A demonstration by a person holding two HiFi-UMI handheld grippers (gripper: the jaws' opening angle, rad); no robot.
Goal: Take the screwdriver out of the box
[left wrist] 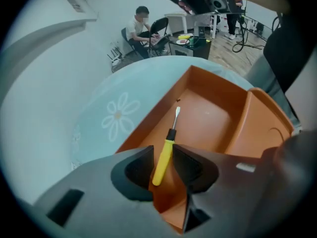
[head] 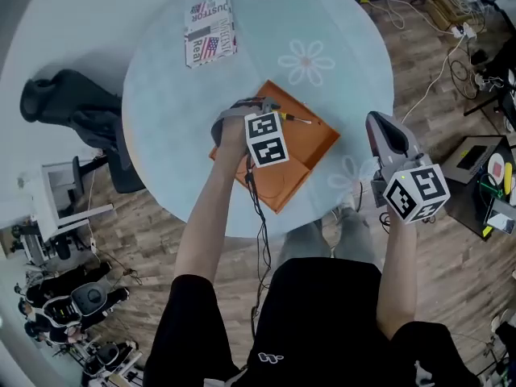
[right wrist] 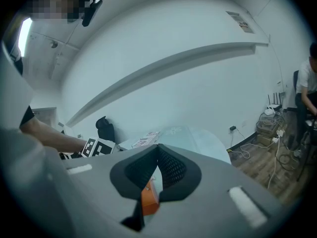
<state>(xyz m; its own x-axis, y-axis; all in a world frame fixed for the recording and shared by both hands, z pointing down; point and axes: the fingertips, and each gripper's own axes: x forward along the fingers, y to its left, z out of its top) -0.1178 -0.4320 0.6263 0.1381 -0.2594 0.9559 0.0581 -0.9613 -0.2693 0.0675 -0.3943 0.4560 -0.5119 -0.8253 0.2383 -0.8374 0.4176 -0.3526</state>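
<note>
An open orange box [head: 302, 156] lies near the front of the round table. Inside it rests a screwdriver [left wrist: 165, 155] with a yellow handle and a thin metal blade; in the head view the screwdriver [head: 293, 118] shows at the box's far edge. My left gripper [left wrist: 162, 149] points steeply down into the box, jaws apart, with the yellow handle lying between the pads and not pressed. From the head camera the left gripper [head: 262, 108] sits over the box's far corner. My right gripper [head: 385, 134] hovers at the table's right edge, empty, and the right gripper [right wrist: 158, 148] has its tips together.
A printed packet [head: 210, 31] lies at the table's far side. A black chair [head: 76, 103] stands left of the table [head: 161, 95]. Cables [head: 451, 51] trail over the wooden floor at the right. A seated person [left wrist: 141, 26] is beyond the table.
</note>
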